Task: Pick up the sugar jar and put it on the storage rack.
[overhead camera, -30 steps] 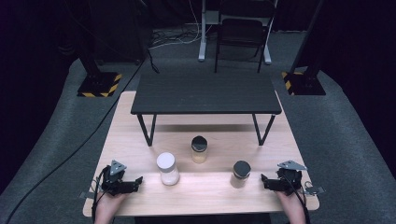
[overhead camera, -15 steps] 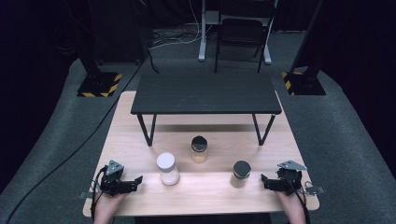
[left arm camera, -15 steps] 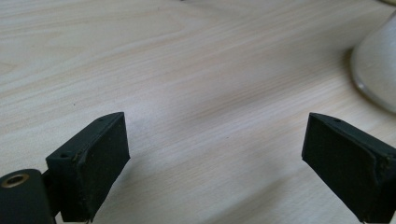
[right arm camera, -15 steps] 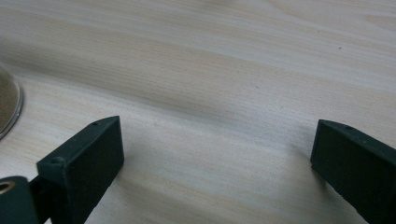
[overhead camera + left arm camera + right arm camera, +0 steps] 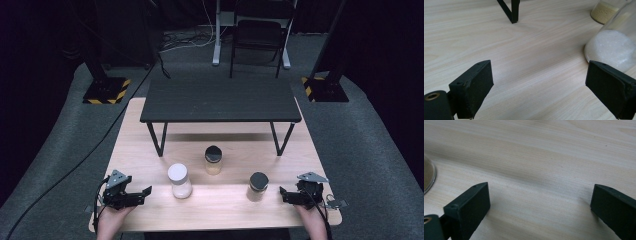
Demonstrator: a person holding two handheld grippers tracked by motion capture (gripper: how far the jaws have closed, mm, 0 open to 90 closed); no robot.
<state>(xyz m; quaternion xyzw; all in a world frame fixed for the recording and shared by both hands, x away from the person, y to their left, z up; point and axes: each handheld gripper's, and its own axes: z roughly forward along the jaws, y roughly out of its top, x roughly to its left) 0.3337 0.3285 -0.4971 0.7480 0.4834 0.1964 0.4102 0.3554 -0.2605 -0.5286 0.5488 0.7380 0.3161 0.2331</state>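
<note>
**A:** Item one, your left gripper [image 5: 142, 193]?

**B:** It sits near the table's [image 5: 150, 130] near-left corner, jaws spread wide with nothing between them. They have just been closing a little, and bare wood still lies between them. The white-lidded jar [image 5: 179, 180] stands just to its right, upright, long axis vertical, lid up.

**A:** Item two, your right gripper [image 5: 283, 194]?

**B:** Near the near-right corner, jaws likewise apart over bare wood. The dark-lidded jar [image 5: 258, 186] stands upright just to its left.

**A:** Room to move?

**B:** Your hands are close to the near edge. Open wood runs between the two jars and along the near strip. Farther off, a third jar [image 5: 213, 159] stands in the middle, and the black raised shelf [image 5: 220, 100] spans the far half on thin legs.

**A:** What do the views add?

**B:** Your left gripper view shows white grains in the jar [image 5: 614, 47] beside the right jaw, yellowish grains in the jar [image 5: 604, 10] behind, and a shelf leg's foot [image 5: 514, 15]. Your right gripper view catches a jar's rim [image 5: 429, 177] at its left edge.
</note>
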